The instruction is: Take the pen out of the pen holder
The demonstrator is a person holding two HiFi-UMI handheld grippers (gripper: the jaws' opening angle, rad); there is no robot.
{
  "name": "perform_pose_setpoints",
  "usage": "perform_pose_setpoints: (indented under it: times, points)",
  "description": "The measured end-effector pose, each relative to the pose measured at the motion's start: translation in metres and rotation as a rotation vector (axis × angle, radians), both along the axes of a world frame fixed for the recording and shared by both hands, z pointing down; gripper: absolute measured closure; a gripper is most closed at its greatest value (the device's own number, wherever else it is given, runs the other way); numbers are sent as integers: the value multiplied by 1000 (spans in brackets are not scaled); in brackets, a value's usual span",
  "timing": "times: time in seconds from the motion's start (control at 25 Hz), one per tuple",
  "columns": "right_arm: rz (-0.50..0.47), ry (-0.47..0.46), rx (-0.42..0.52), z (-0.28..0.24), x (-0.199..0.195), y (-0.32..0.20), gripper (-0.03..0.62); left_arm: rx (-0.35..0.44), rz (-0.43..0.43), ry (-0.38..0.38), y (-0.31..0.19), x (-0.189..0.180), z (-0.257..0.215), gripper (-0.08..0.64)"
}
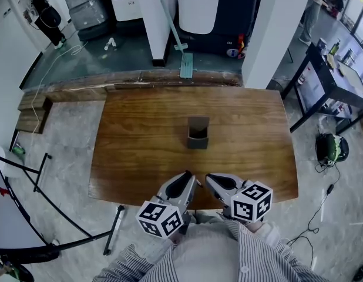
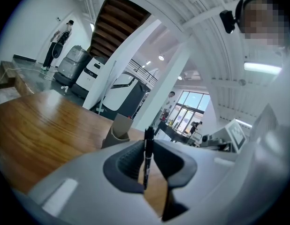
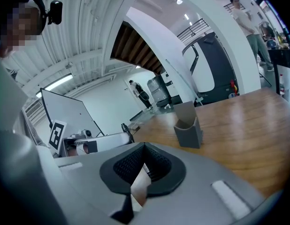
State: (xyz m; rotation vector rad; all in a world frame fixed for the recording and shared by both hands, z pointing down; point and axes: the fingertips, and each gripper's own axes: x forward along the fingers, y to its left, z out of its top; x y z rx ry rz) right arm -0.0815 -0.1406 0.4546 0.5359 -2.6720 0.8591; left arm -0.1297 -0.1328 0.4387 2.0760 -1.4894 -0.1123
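In the head view, the left hand-held gripper [image 1: 189,176] sits at the near edge of the wooden surface [image 1: 134,134], at about 7 o'clock from the pen holder [image 1: 197,133]. Its own view shows its jaws clamped on the pen [image 2: 147,158]. The black pen stands upright between the dark pads and its top pokes above the jaw tips. So the pen is out of the holder and in this grip.

The grey, square pen holder stands upright near the middle of the surface, well apart from both grippers. In the left gripper view it is at 11 o'clock from the pen.

The right hand-held gripper [image 1: 209,178] lies just beside the left one, at about 5 o'clock from the holder. In its own view the jaw tips meet with nothing between them, and the holder [image 3: 188,125] stands ahead at 1 o'clock. The left gripper and the pen's dark tip [image 3: 125,131] show at 10 o'clock.

The person's striped shirt [image 1: 252,257] fills the bottom of the head view.
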Motion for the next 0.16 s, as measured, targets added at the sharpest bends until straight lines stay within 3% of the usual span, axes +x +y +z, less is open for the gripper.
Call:
perform_pose_setpoints:
  times: [0.16]
  points:
    - [1,-1,2,-1,5,0,592,3,3,-4,0,5,-1,497]
